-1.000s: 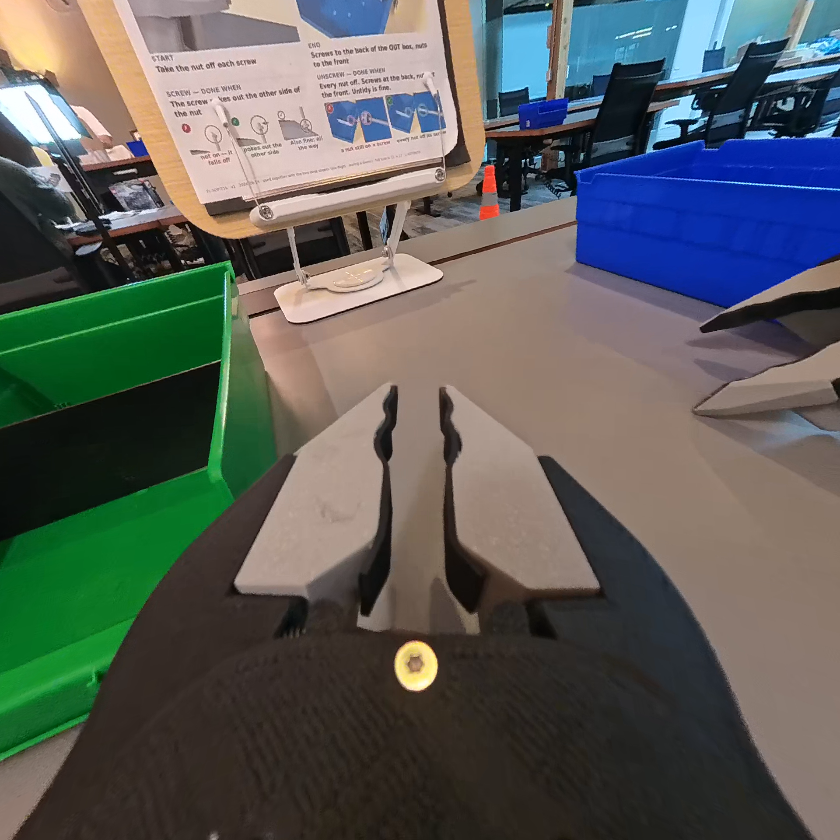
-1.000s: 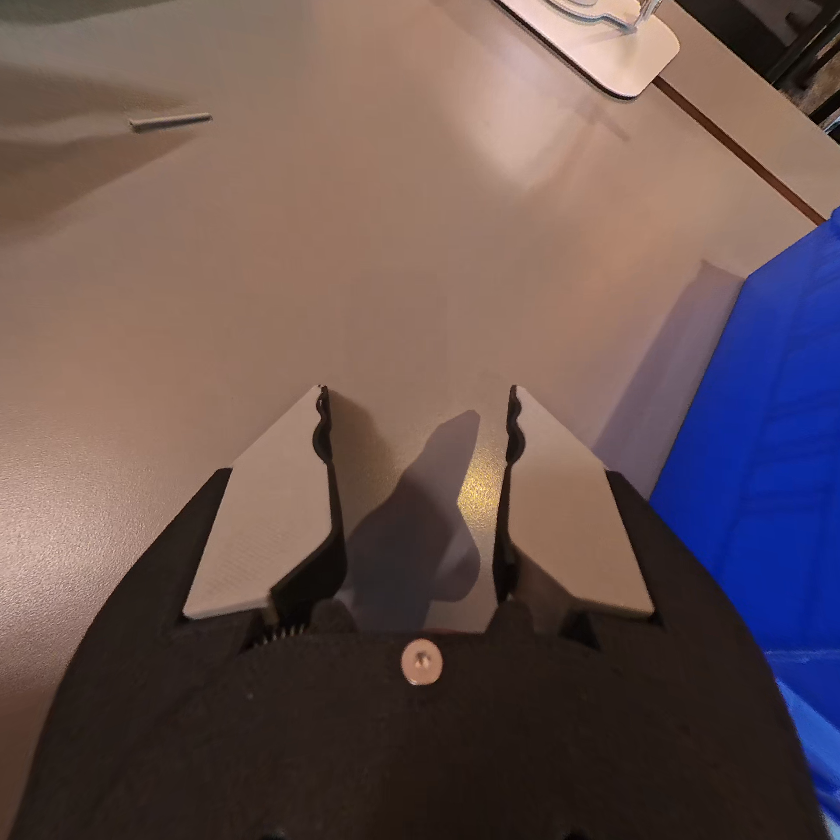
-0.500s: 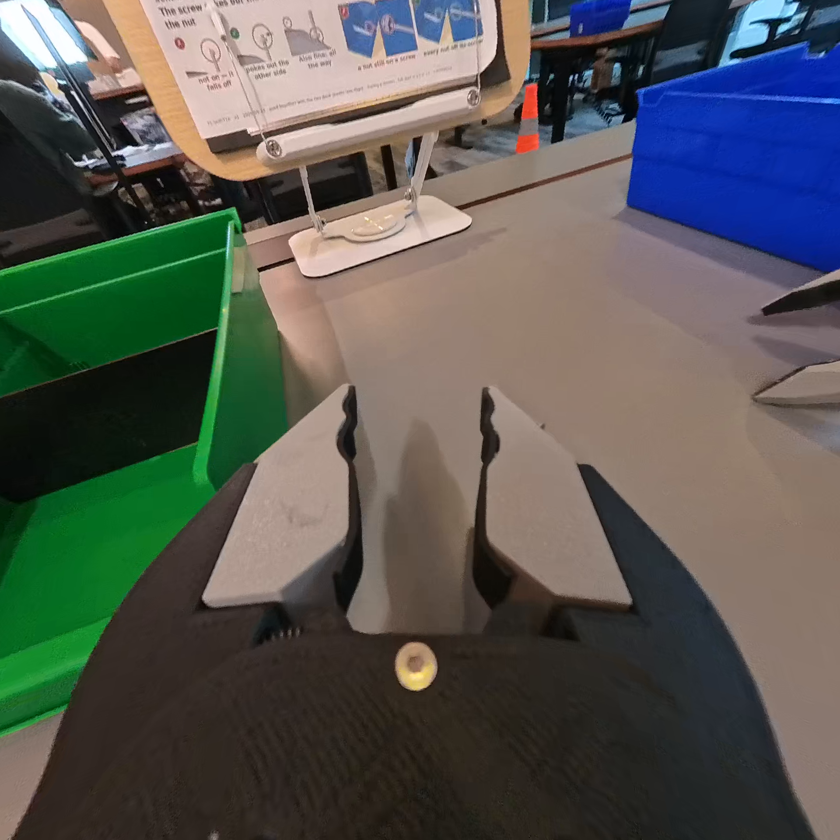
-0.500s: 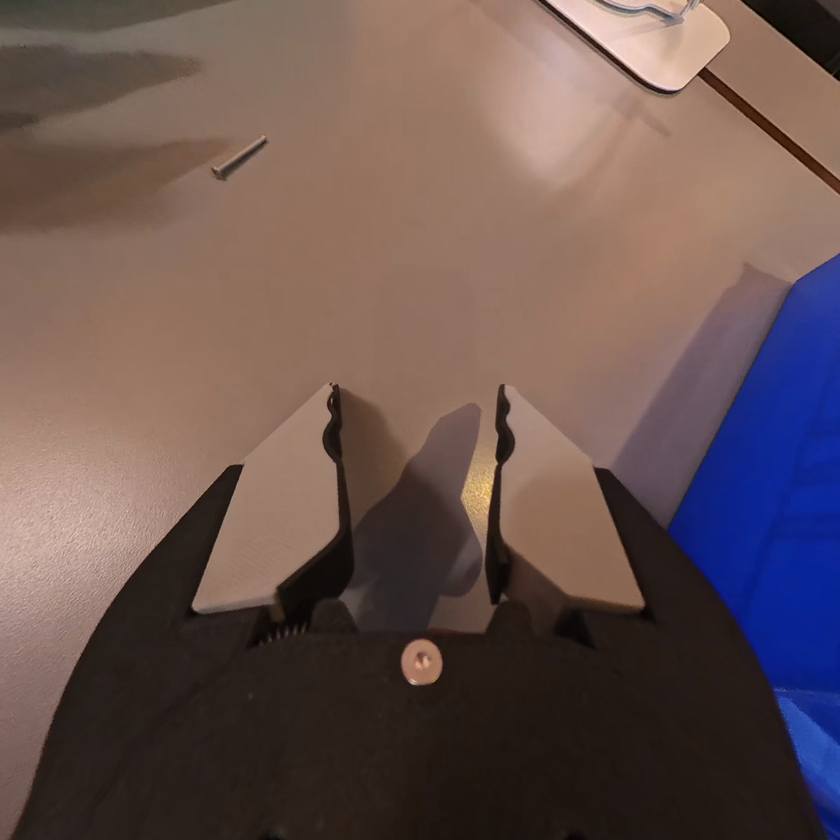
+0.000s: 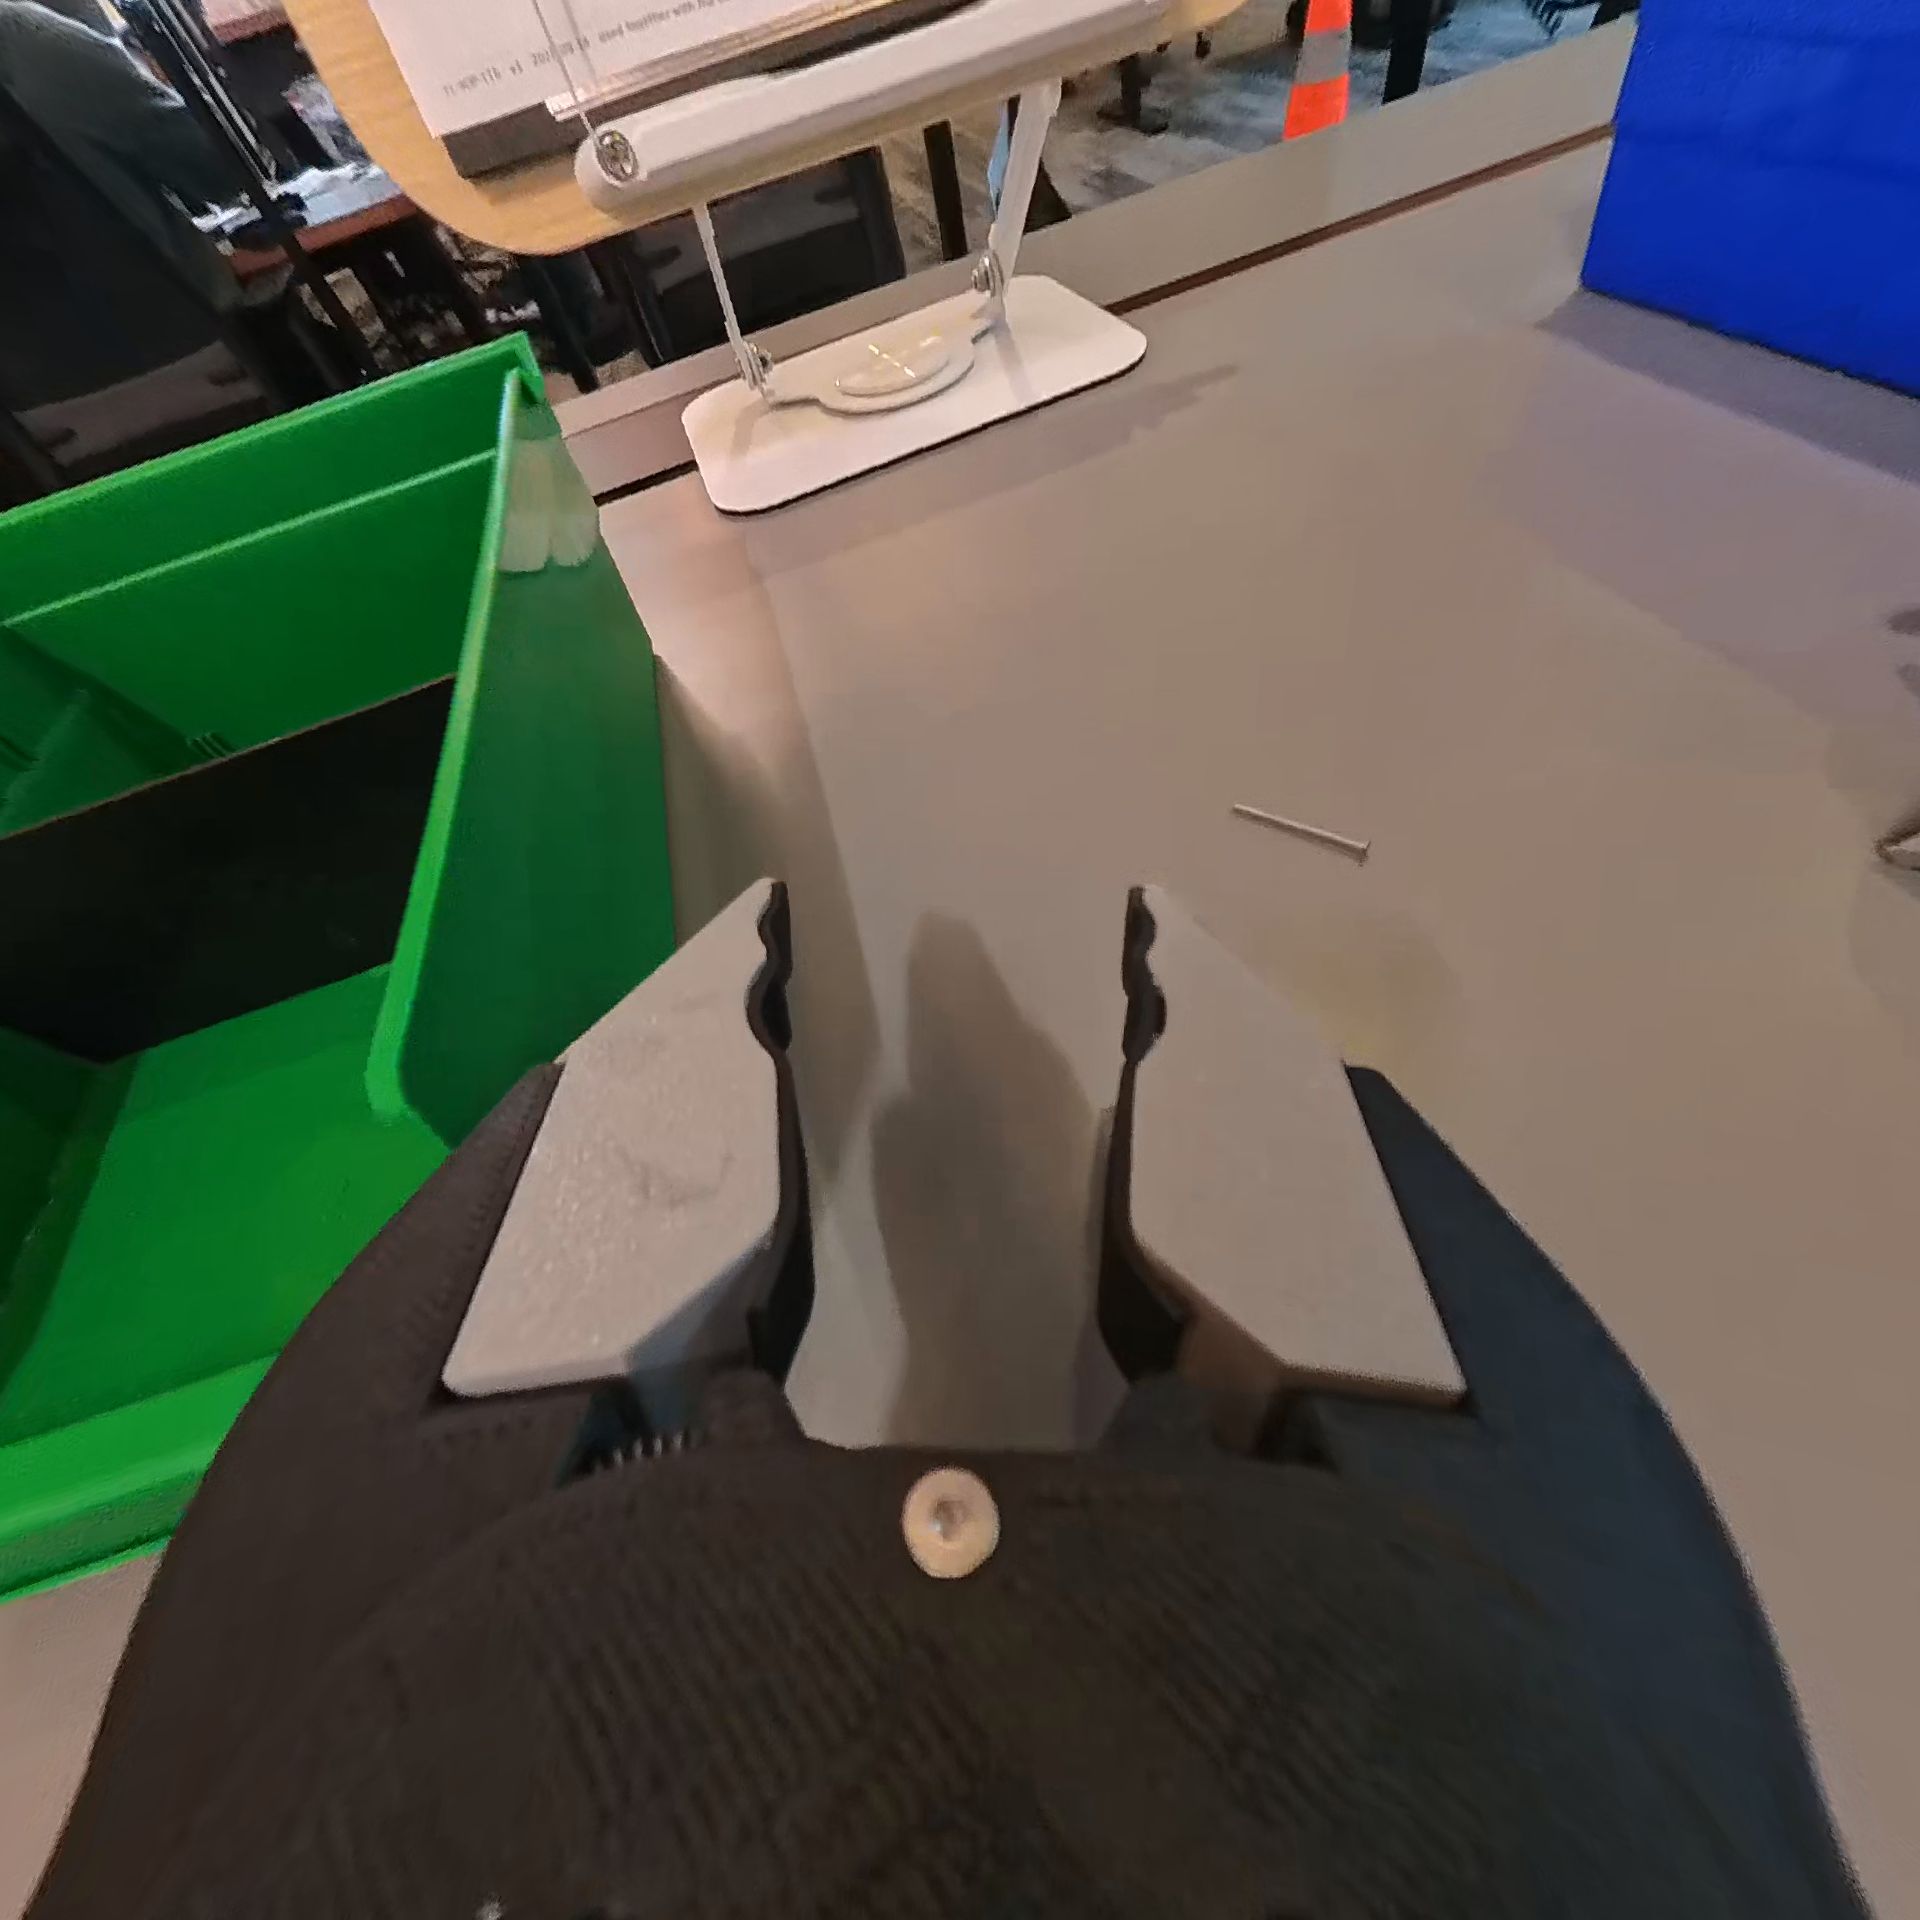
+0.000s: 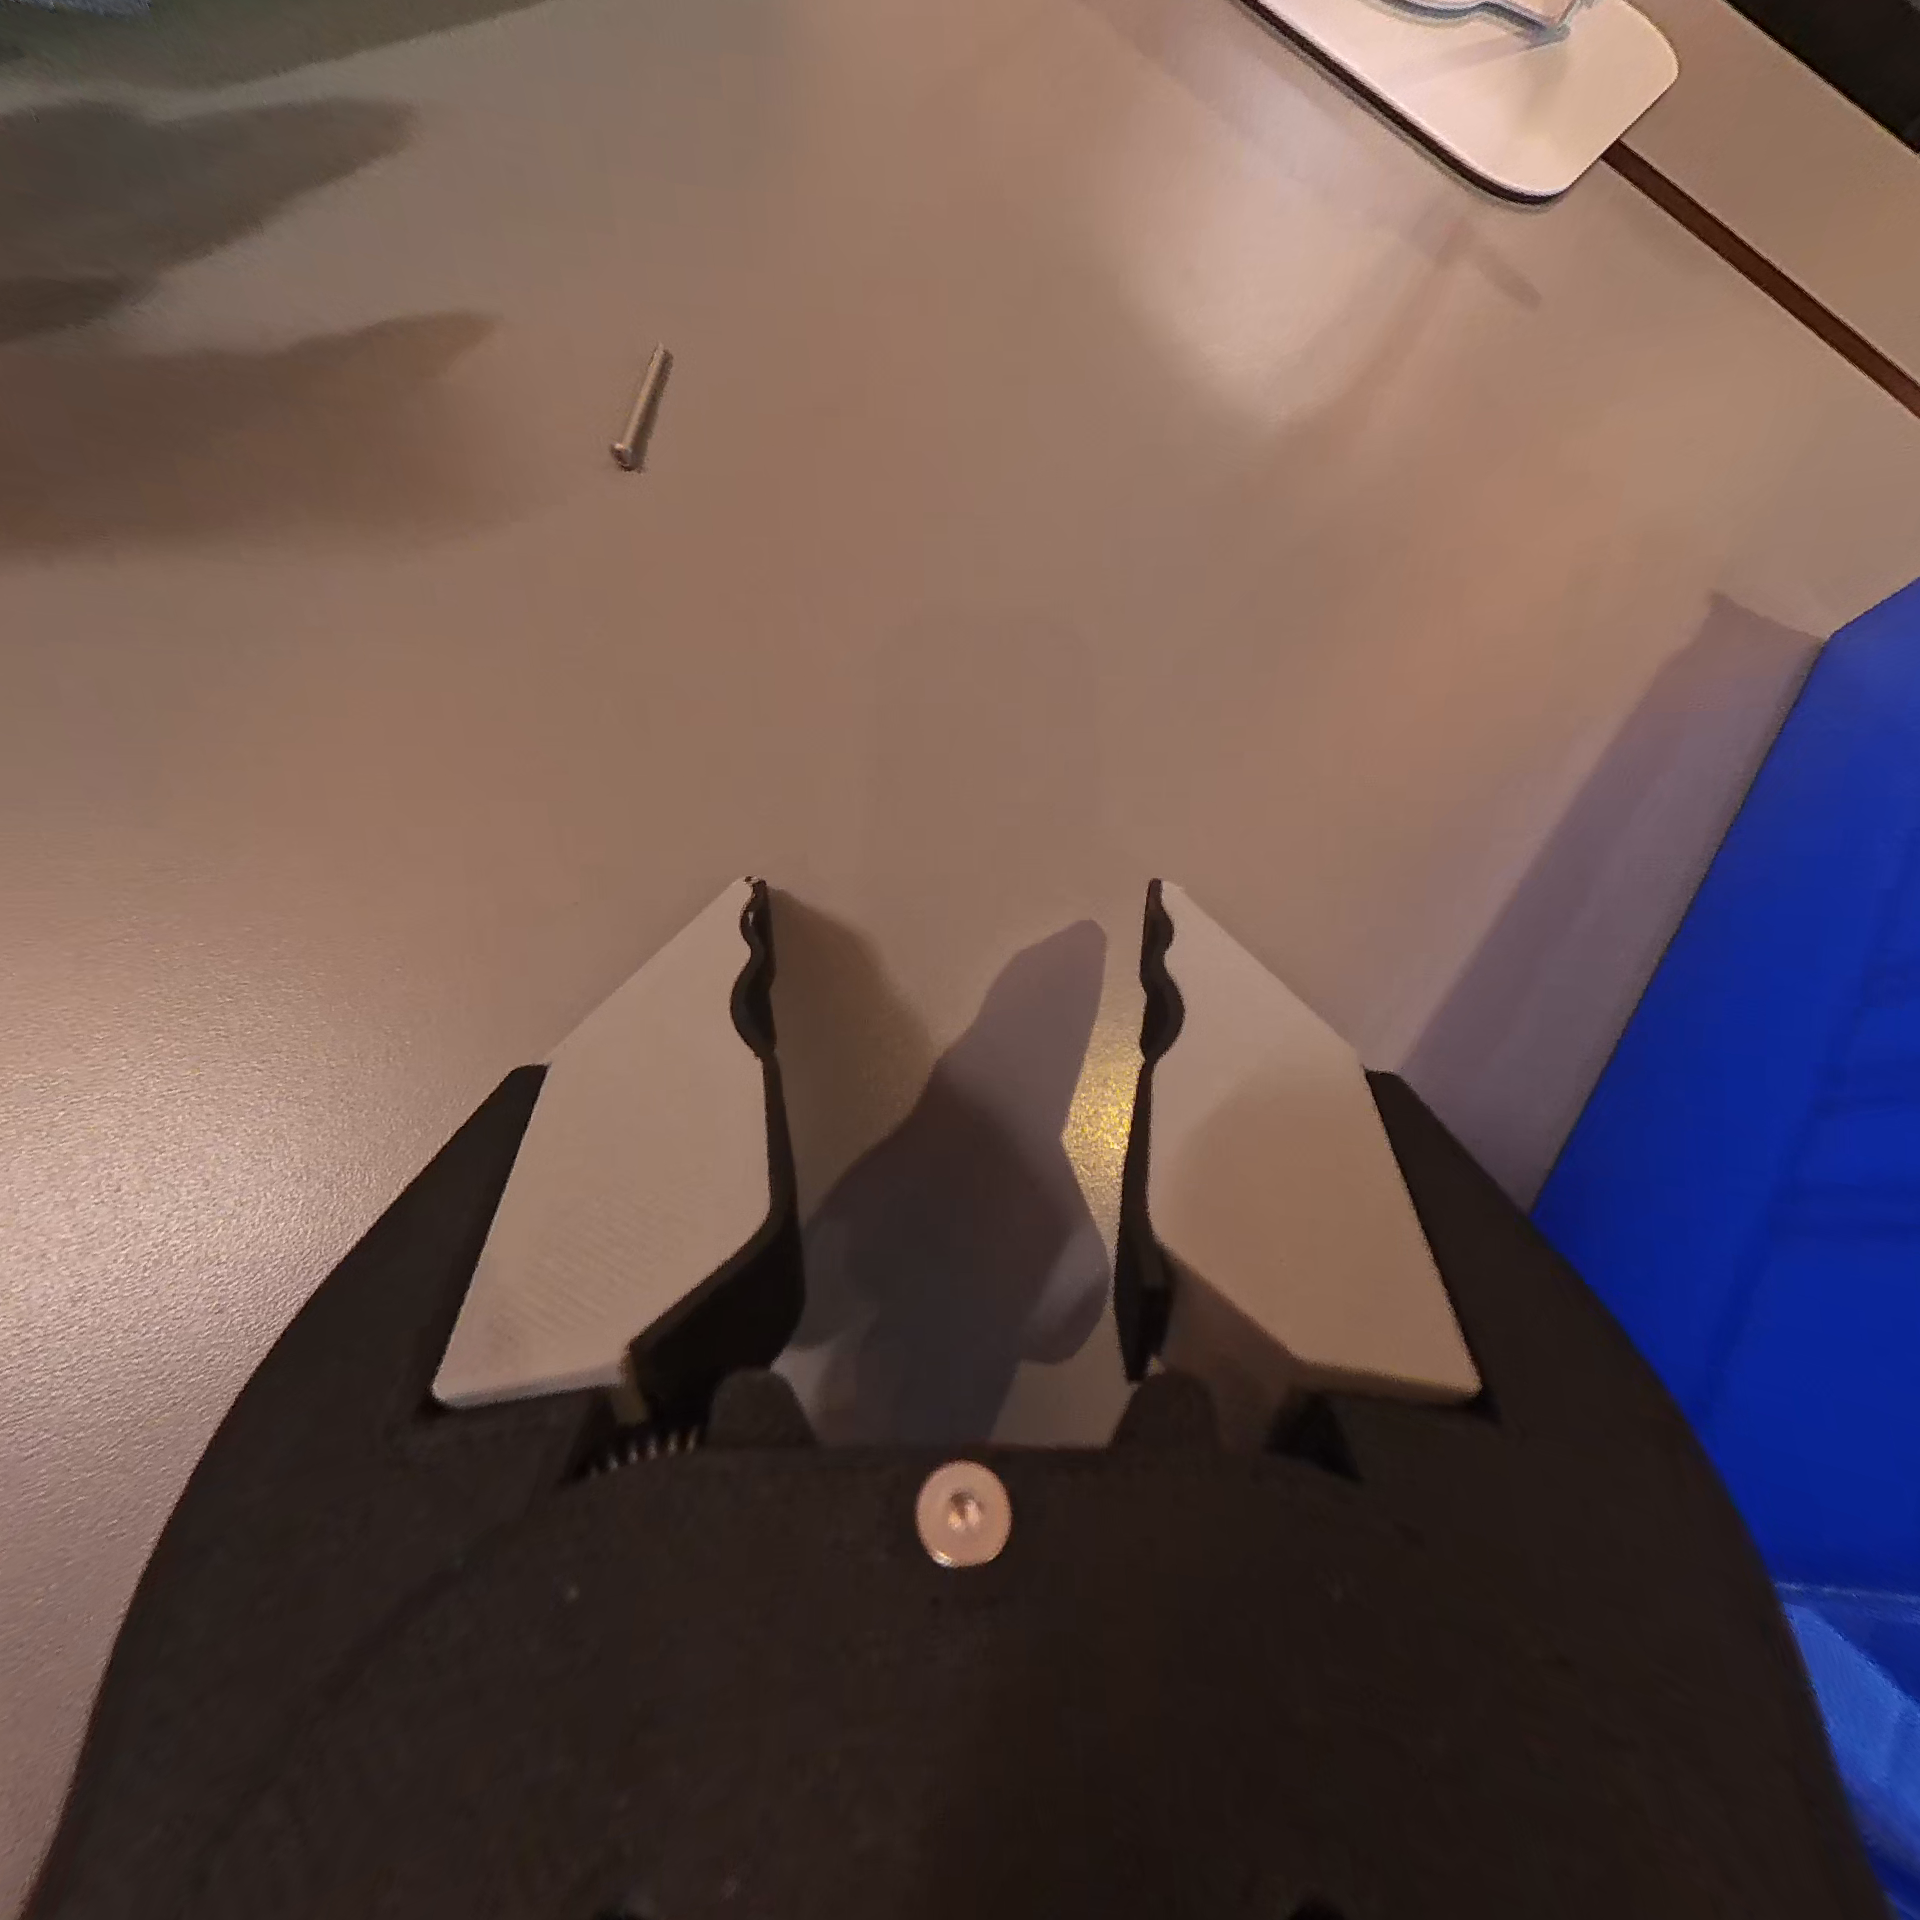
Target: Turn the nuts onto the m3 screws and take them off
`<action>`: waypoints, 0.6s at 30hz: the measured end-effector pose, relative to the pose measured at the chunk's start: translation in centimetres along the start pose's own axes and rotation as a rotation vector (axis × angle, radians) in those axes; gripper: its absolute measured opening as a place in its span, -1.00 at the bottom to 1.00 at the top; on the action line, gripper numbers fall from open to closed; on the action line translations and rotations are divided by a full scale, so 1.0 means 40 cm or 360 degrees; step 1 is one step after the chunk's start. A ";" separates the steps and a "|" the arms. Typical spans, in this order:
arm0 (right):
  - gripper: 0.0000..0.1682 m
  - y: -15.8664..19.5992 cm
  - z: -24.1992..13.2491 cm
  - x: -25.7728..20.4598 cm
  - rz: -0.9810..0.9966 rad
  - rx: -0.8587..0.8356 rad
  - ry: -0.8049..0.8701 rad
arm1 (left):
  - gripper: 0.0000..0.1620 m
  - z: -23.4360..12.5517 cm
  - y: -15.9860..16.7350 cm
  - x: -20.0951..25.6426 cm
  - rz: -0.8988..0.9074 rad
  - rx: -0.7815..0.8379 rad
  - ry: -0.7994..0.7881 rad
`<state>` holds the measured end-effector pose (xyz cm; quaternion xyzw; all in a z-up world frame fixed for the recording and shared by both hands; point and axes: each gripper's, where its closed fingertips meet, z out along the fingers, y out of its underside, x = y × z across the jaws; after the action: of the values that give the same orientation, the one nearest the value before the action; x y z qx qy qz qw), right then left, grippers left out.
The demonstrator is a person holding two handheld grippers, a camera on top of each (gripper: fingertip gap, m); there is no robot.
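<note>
A small silver screw lies flat on the grey table, ahead and to the right of my left gripper. It also shows in the right wrist view, ahead and to the left of my right gripper. Both grippers are open and empty, with grey fingers and black bodies, low over the table. No nut is visible.
A green bin stands at the left of the left gripper. A blue bin stands at the far right, and its wall is close beside the right gripper. A white stand holding an instruction board stands at the back.
My left gripper has opened wider and tilted down, bringing the screw into its view. In the right wrist view the screw has shifted nearer and rightwards, and the right jaws have narrowed slightly.
</note>
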<state>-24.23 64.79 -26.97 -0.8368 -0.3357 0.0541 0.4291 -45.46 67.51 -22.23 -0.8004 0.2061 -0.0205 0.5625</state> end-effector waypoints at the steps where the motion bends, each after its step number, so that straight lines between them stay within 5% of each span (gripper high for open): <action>1: -0.18 0.000 0.000 0.000 -0.0001 0.0000 0.0000 | -0.22 0.001 0.003 0.001 0.0008 -0.0016 -0.0007; 18: -0.16 -0.005 -0.002 0.004 -0.0056 0.0018 0.0059 | -0.16 0.006 0.028 0.010 -0.0029 -0.0127 0.0025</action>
<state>-24.20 64.91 -26.74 -0.8292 -0.3420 0.0330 0.4409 -45.38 67.29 -23.42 -0.8239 0.2039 -0.0238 0.5283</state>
